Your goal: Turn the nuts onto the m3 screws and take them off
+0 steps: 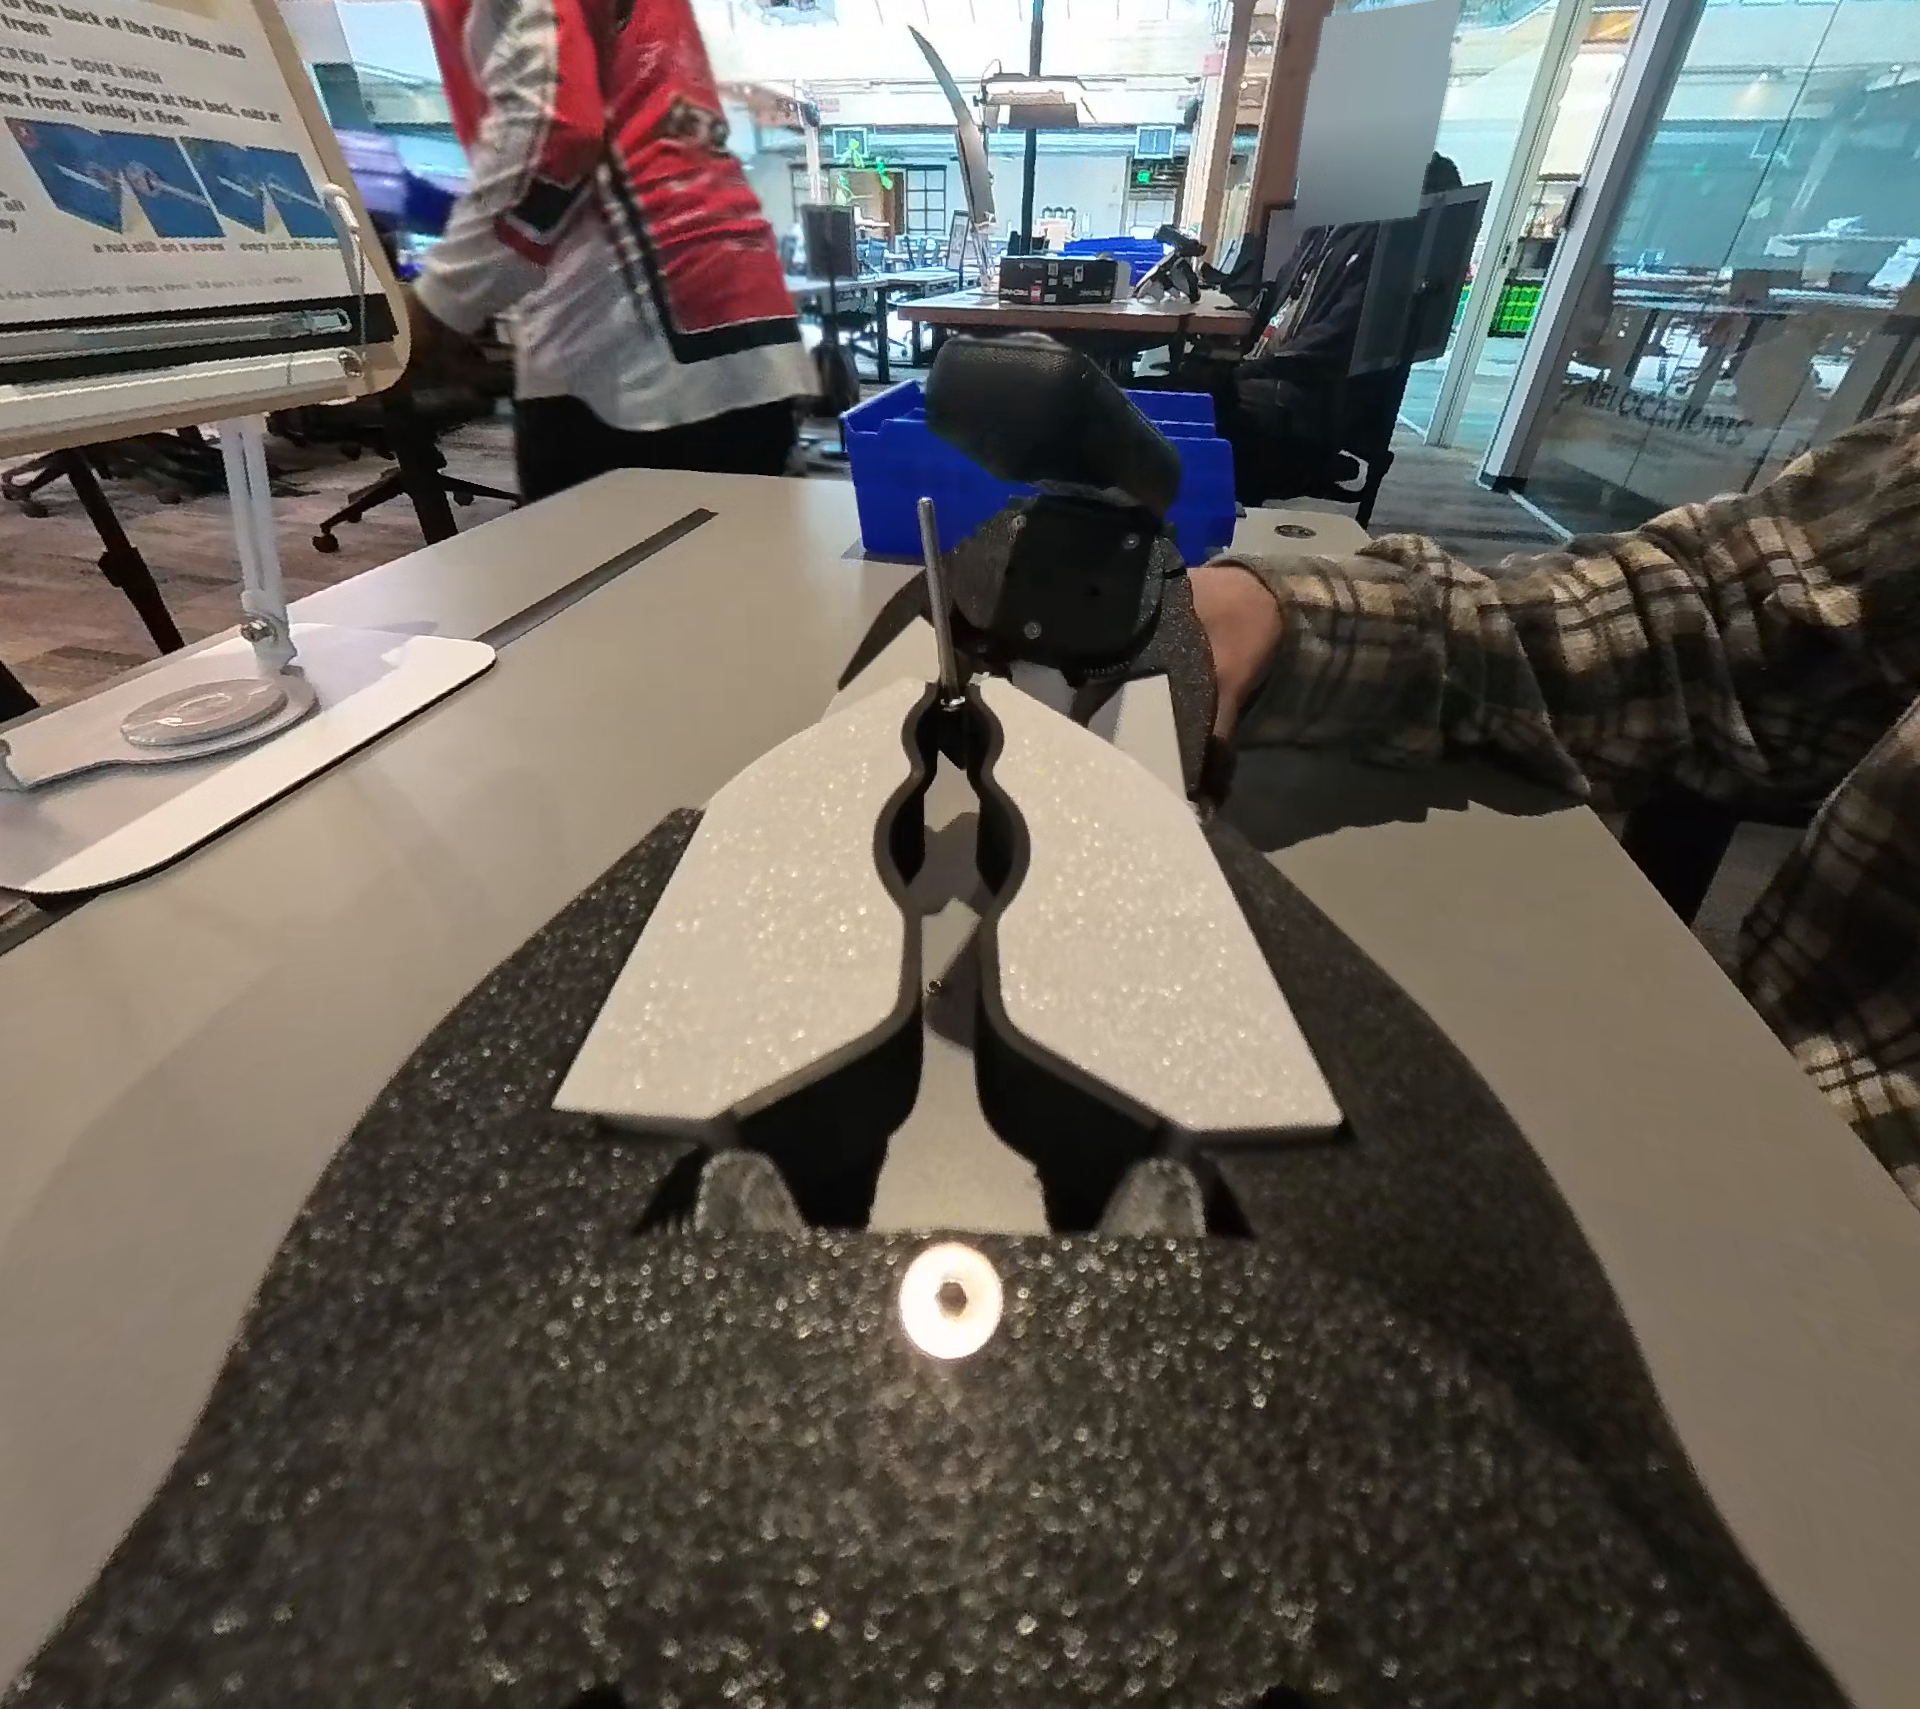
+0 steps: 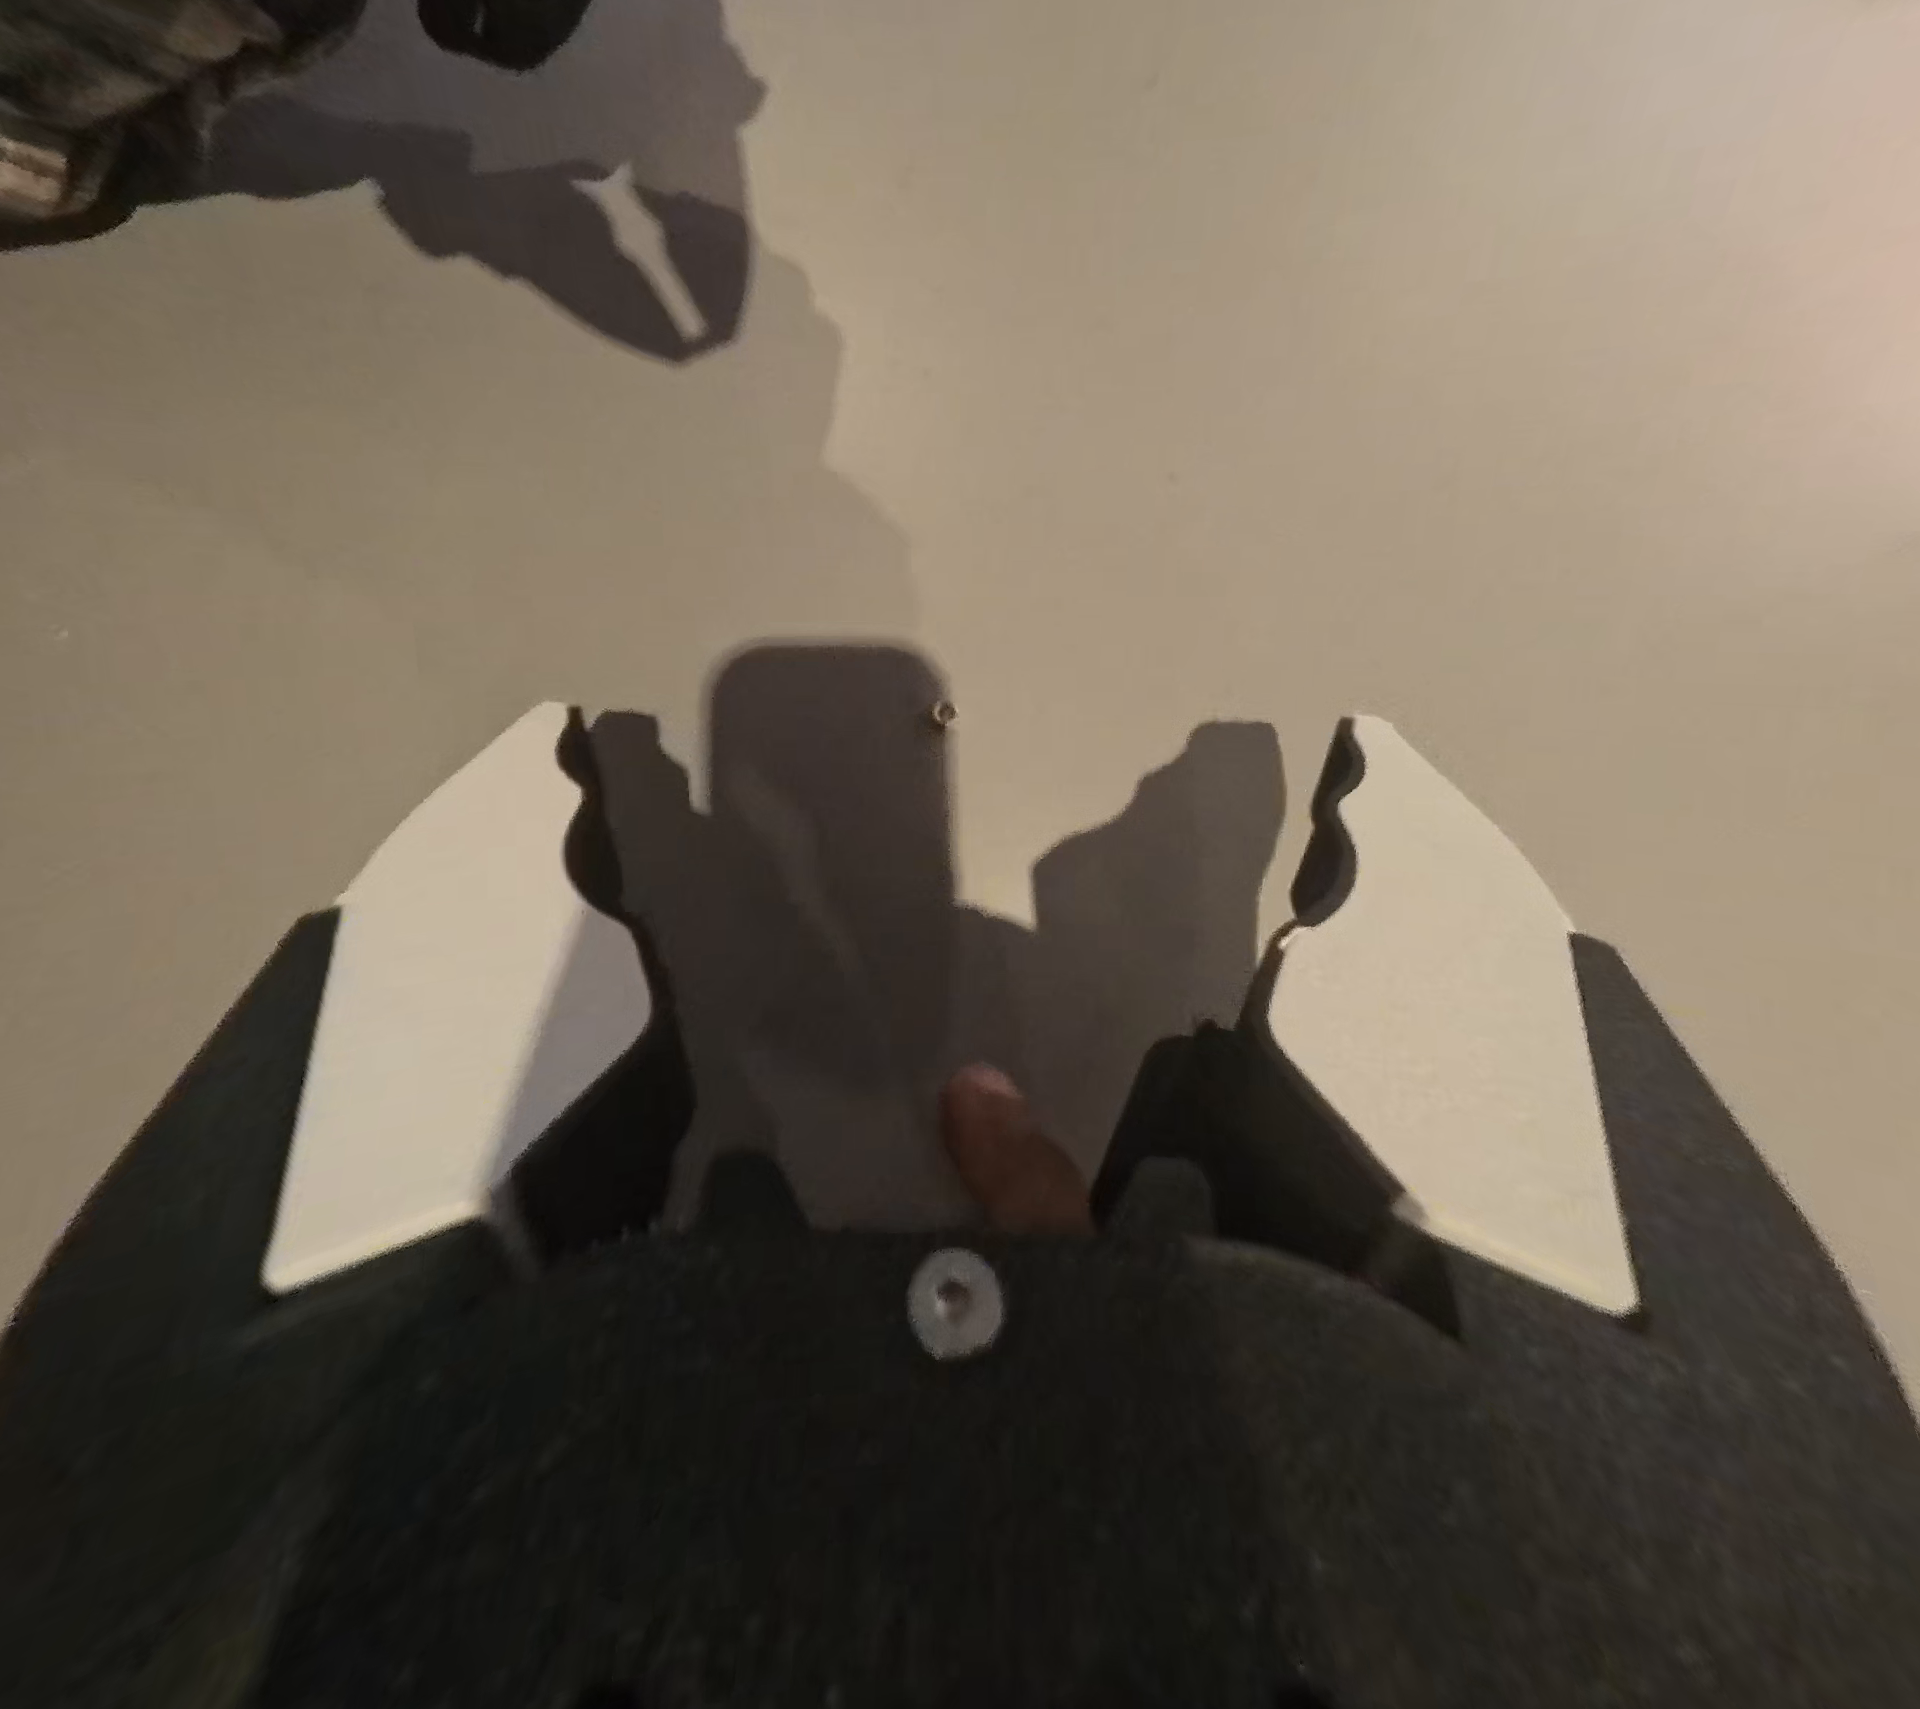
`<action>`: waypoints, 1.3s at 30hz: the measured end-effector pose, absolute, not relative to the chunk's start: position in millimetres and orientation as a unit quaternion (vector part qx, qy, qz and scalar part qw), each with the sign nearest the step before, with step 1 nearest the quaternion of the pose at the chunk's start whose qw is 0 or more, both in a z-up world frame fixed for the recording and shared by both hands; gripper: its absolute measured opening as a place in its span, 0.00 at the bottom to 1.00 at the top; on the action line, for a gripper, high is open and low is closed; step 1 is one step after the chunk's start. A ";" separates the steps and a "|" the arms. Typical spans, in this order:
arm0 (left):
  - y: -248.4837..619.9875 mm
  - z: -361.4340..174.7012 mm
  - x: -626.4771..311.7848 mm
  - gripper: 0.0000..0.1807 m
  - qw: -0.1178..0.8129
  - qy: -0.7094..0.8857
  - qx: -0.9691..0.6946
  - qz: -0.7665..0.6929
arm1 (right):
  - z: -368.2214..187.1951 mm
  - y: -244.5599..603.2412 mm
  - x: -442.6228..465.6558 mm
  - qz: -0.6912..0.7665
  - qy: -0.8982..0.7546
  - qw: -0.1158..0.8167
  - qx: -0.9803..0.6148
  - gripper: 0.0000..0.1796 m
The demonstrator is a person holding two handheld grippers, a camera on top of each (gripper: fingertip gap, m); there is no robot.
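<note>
The left gripper is pinching a thin metal screw by its head end between nearly closed fingertips, so the screw is standing almost upright above the grey table, tilting slightly left. No nut can be made out on its shaft from this view.

Just beyond it, the right gripper is hanging over the table, pointing downward, with a hand in a plaid sleeve gripping its handle. In the right wrist view the right gripper is showing its fingers spread wide and holding nothing. A tiny metal nut is lying on the table between the open fingertips, at the edge of the gripper's shadow.

A blue bin is sitting at the far edge of the table, behind the right gripper; its dividers are showing, but its contents cannot be seen. An instruction board on a white stand is occupying the far left corner. Past the table, a person in a red and white jersey is standing.
</note>
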State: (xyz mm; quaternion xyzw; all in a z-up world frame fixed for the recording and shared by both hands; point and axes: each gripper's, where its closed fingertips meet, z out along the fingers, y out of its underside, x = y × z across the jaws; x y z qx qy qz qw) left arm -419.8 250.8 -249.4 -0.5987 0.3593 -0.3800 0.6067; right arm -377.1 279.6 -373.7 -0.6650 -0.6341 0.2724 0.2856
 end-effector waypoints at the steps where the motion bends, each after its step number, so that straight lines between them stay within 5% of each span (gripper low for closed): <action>1: 250.8 -249.6 -419.8 0.02 0.606 0.360 -0.599 -0.380 | -375.4 279.3 -375.8 0.270 -0.635 0.280 -0.668 0.72; 39: 249.0 -249.0 -417.8 0.02 0.601 0.364 -0.600 -0.383 | -392.1 264.3 -387.0 0.267 -0.645 0.199 -0.688 0.58</action>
